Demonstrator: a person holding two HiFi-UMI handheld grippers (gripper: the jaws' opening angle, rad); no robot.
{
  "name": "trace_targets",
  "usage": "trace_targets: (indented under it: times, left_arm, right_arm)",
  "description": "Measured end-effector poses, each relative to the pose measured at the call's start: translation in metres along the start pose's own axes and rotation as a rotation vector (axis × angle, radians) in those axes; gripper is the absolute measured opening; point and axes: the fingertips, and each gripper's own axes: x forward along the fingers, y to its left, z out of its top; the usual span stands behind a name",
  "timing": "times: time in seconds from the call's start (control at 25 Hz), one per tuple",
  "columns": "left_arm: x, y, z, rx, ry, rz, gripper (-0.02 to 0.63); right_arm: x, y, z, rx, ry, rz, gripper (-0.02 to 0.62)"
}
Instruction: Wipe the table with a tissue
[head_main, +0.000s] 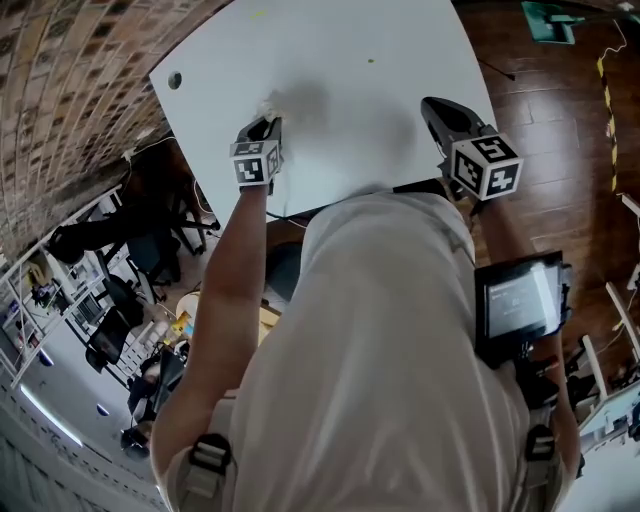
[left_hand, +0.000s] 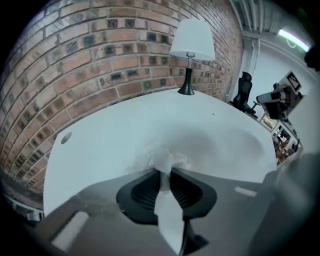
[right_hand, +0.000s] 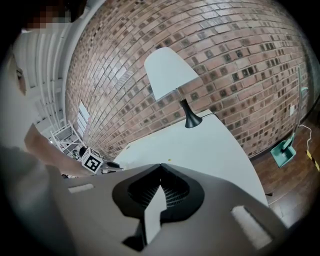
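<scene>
A crumpled white tissue (head_main: 271, 104) lies pressed on the white table (head_main: 380, 90) near its front left. My left gripper (head_main: 264, 127) is shut on it and points steeply down. In the left gripper view the tissue (left_hand: 161, 159) bunches out past the closed tips of the left gripper (left_hand: 165, 171), and a strip of it runs back between the jaws. My right gripper (head_main: 430, 104) hovers over the table's front right, apart from the tissue. In the right gripper view the jaw tips of the right gripper (right_hand: 160, 166) meet, with nothing seen between them.
A black-stemmed lamp (left_hand: 189, 55) with a white shade stands at the table's far end by the brick wall (left_hand: 100, 55). A round cable hole (head_main: 175, 79) sits in the left corner. Wooden floor (head_main: 560, 120) lies to the right, office chairs (head_main: 150, 250) to the left.
</scene>
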Motion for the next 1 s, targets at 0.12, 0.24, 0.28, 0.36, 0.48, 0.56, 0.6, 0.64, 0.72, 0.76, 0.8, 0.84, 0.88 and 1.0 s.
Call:
trace_targets:
  times: [0.12,0.24,0.28,0.36,0.48,0.56,0.6,0.64,0.72,0.76,0.8,0.84,0.88,1.0]
  left_arm:
    - [-0.001,0.012,-0.005,-0.039,-0.007,0.016,0.071]
    - [0.004,0.015,0.001,-0.073,-0.022,0.022,0.069]
    - [0.006,0.018,0.006,-0.092,-0.031,0.028,0.069]
    - [0.011,0.021,0.022,-0.129,-0.05,0.038,0.067]
    - [0.019,0.014,0.052,-0.139,-0.066,0.037,0.064]
    - [0.024,0.002,0.061,-0.128,-0.068,0.022,0.063]
    - [0.026,-0.008,0.062,-0.109,-0.063,0.003,0.063]
    - [0.027,-0.022,0.061,-0.077,-0.055,-0.026,0.063]
    - [0.026,-0.057,0.056,0.008,-0.035,-0.104,0.063]
    - [0.024,-0.072,0.052,0.04,-0.028,-0.135,0.063]
    - [0.022,-0.084,0.048,0.057,-0.022,-0.155,0.063]
    - [0.019,-0.092,0.044,0.066,-0.015,-0.169,0.063]
    - [0.017,-0.097,0.039,0.072,-0.004,-0.179,0.063]
    - [0.009,-0.106,0.017,0.101,0.05,-0.21,0.063]
  right_arm:
    - [-0.002,-0.005,0.0,0.011,-0.004,-0.013,0.008]
    - [-0.004,-0.009,0.003,0.012,-0.008,-0.024,0.008]
    - [-0.004,-0.01,0.004,0.014,-0.009,-0.026,0.008]
    - [-0.004,-0.012,0.006,0.02,-0.012,-0.031,0.008]
    - [-0.006,-0.015,0.008,0.027,-0.02,-0.035,0.008]
    - [-0.006,-0.015,0.007,0.034,-0.024,-0.033,0.008]
    - [-0.006,-0.015,0.007,0.038,-0.026,-0.032,0.008]
    - [-0.005,-0.015,0.007,0.042,-0.028,-0.03,0.008]
    - [-0.005,-0.013,0.007,0.045,-0.03,-0.027,0.008]
    - [-0.003,-0.012,0.008,0.044,-0.029,-0.024,0.008]
    - [-0.001,-0.01,0.009,0.04,-0.026,-0.02,0.008]
    - [0.001,-0.009,0.01,0.036,-0.024,-0.015,0.008]
    - [0.004,-0.007,0.012,0.031,-0.021,-0.01,0.008]
    - [0.009,-0.003,0.015,0.015,-0.012,0.002,0.008]
